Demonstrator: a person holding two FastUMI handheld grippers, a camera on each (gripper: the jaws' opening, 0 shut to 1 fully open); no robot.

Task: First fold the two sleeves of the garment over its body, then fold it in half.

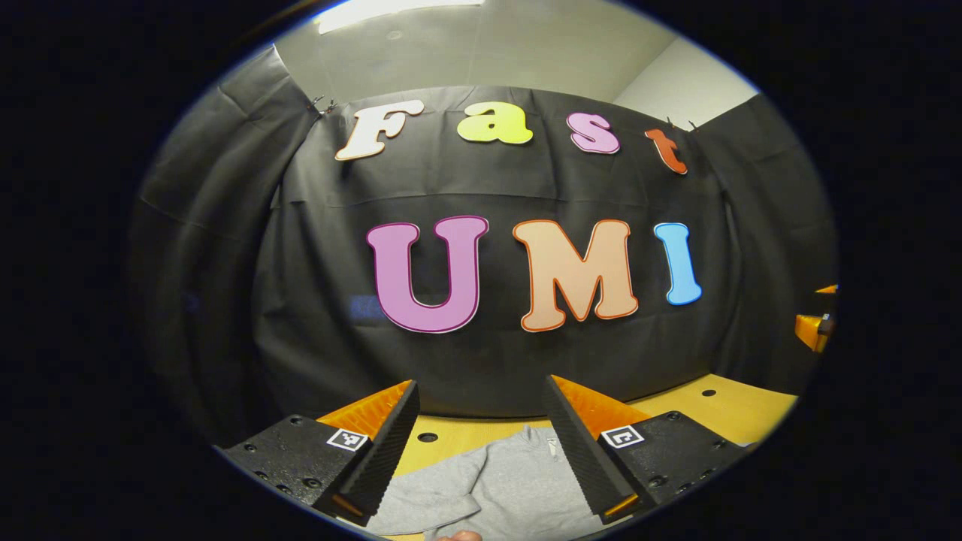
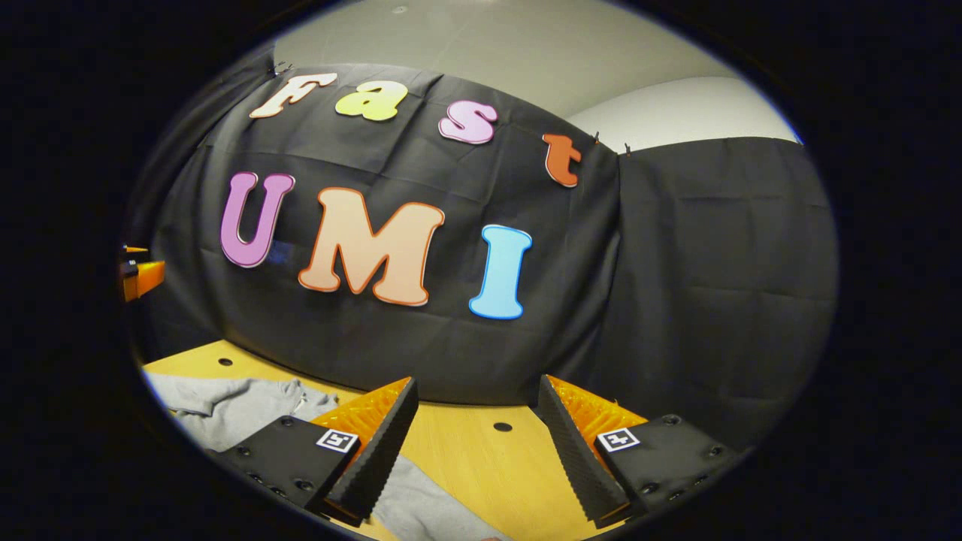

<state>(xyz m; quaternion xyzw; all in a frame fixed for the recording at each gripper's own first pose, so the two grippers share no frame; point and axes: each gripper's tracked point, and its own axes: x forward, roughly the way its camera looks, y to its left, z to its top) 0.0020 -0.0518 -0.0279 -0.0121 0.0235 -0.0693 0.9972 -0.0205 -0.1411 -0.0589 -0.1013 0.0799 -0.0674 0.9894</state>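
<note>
Right now the biggest thing I can see is the black cloth wall (image 1: 488, 361), hanging across the far side of the booth behind the table, with a pale ceiling (image 1: 481, 52) above it. Below it runs the wooden table (image 1: 729, 409), its top dotted with small dark holes.

On that table lies the grey garment (image 1: 511, 488). In the left gripper view it sits low and near, straight ahead between my fingers, with its collar toward the far edge and a sleeve spread off to the left. In the right gripper view the same garment (image 2: 225, 406) lies to the left, one part of it running under my left finger and reaching near the bottom edge.

My left gripper (image 1: 481, 443) hangs above the cloth with its jaws spread wide and nothing between them; the garment shows through the gap. My right gripper (image 2: 477, 443) is likewise spread apart and holding nothing, with bare wood showing between its fingers.

At the far right edge of the left gripper view I catch a small piece of the other gripper, and in the right gripper view a matching piece at the far left edge.

At the very bottom of the left gripper view, a fingertip (image 1: 460, 536) peeks in.
</note>
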